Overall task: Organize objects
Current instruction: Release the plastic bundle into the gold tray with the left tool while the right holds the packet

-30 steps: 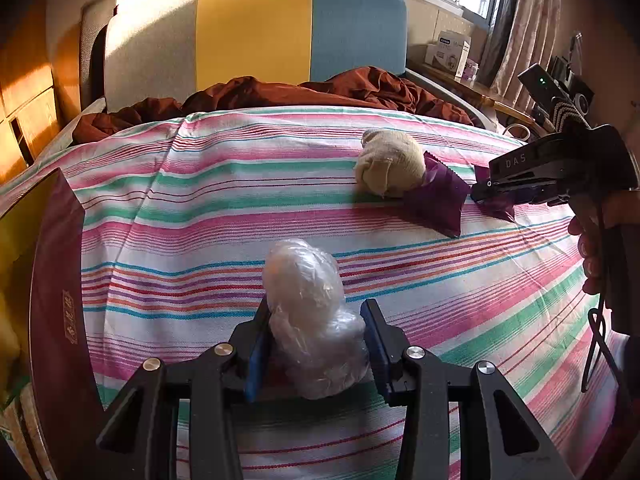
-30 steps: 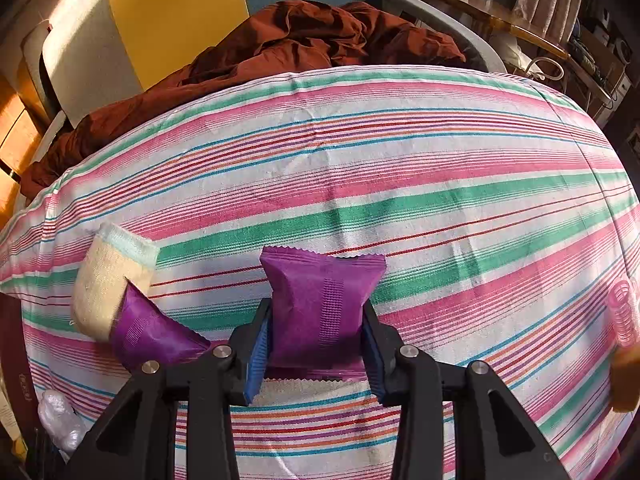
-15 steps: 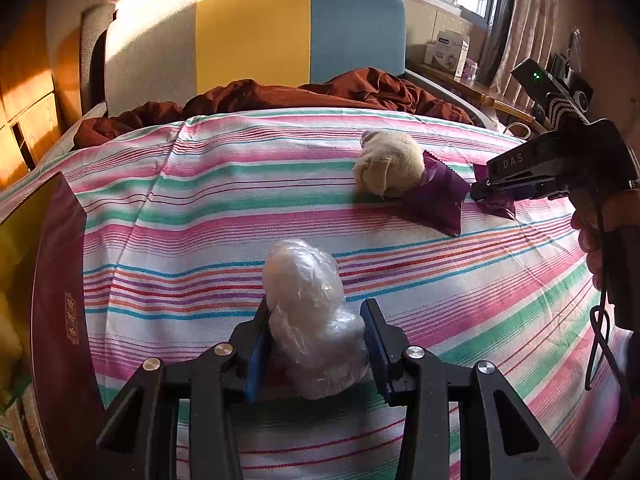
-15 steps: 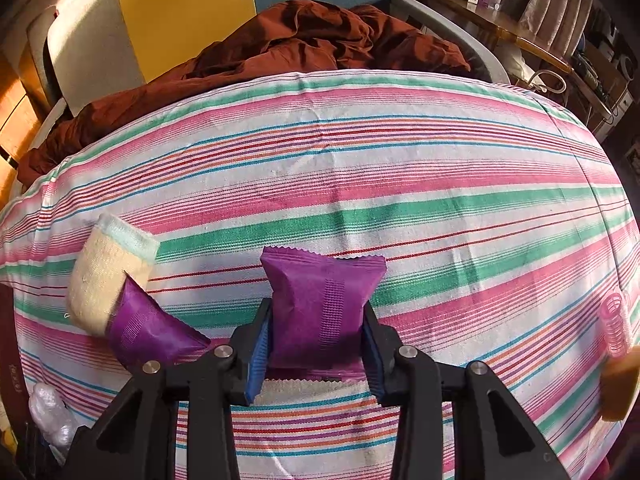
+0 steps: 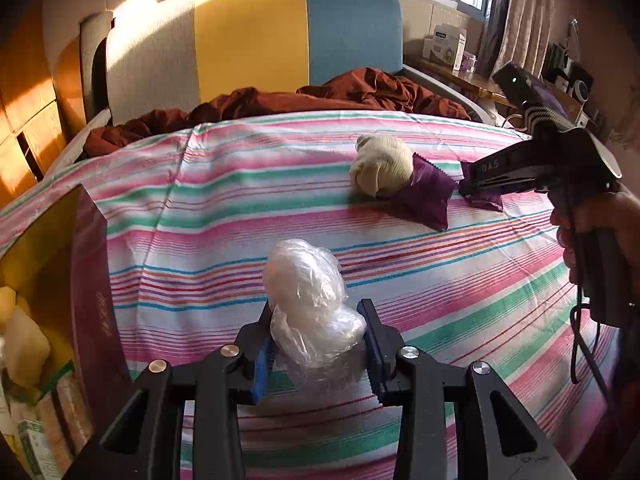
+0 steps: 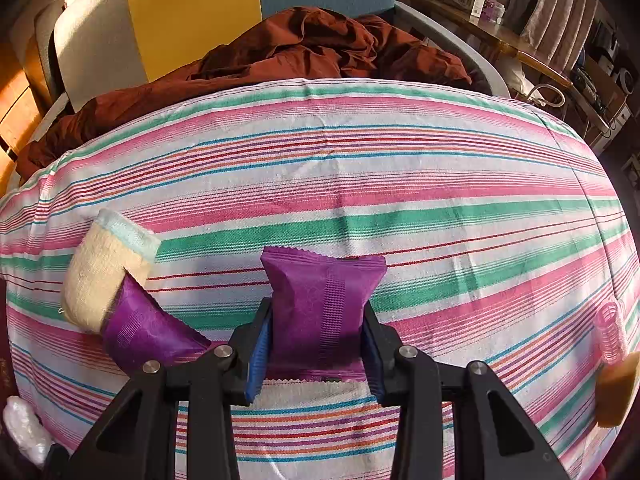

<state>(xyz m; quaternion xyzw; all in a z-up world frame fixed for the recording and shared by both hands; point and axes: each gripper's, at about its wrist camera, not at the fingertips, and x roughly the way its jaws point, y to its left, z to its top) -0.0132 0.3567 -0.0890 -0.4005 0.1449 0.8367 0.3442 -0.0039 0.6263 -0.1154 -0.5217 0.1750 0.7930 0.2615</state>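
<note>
My left gripper (image 5: pixel 316 344) is shut on a crumpled clear plastic bag (image 5: pixel 310 304), held just over the striped bedspread (image 5: pixel 224 208). My right gripper (image 6: pixel 316 344) is shut on a purple packet (image 6: pixel 320 304) above the bedspread (image 6: pixel 360 168); it also shows in the left wrist view (image 5: pixel 466 188) at the right. A second purple packet (image 6: pixel 140 328) lies at the left, leaning on a rolled cream sock (image 6: pixel 104 268). Both show in the left wrist view, packet (image 5: pixel 424 196) and sock (image 5: pixel 380 168).
An open dark red box (image 5: pixel 86 280) with yellow lining holds cream items at the left. A crumpled brown blanket (image 6: pixel 280 60) lies by the headboard. A pink hair roller (image 6: pixel 608 332) and a tan sponge (image 6: pixel 614 388) lie at the right edge.
Both grippers keep their hold. The right gripper has drawn back a little from the headboard with the packet. The left gripper has barely moved.
</note>
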